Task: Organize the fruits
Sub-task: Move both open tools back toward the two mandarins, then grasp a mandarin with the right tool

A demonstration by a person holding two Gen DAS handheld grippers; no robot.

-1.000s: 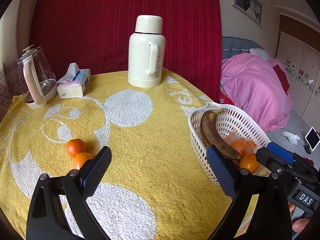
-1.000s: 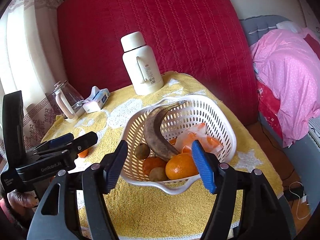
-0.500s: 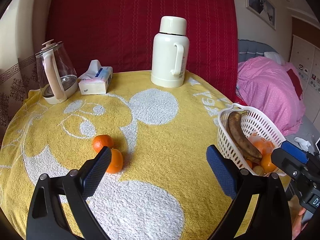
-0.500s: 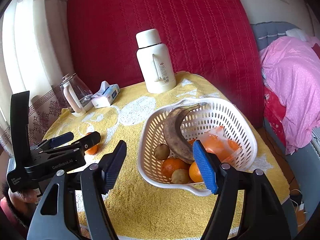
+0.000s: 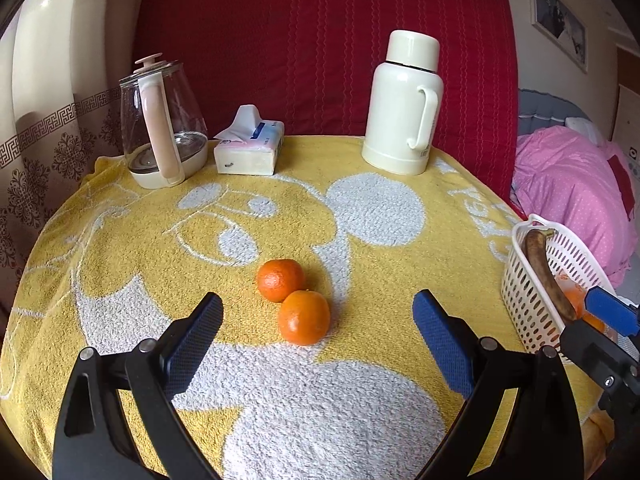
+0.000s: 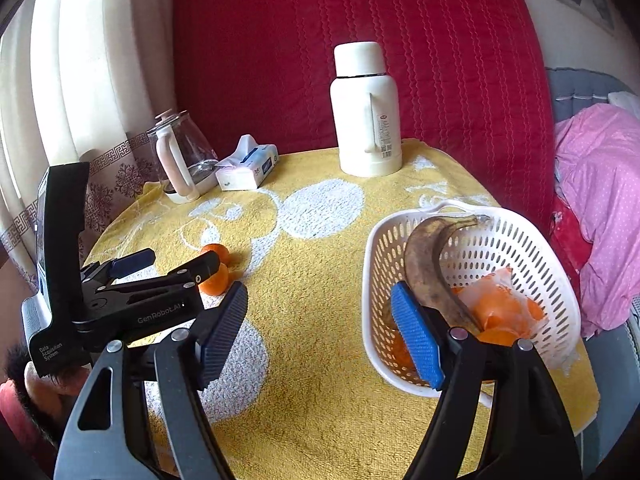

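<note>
Most fruit already sits in the white basket [image 6: 472, 276] — two tangerines [image 5: 294, 304] remain on the worktop [image 5: 360, 400], framed by the empty, spread left tool [image 5: 316, 328]; right tool [image 6: 320, 320] opening, empty.

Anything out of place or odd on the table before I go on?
Two oranges lie loose on the yellow towel, touching each other, outside the white basket that holds the other fruit. The banana in the basket is almost wholly brown, so likely overripe. Nothing is spilled or tipped.
</note>
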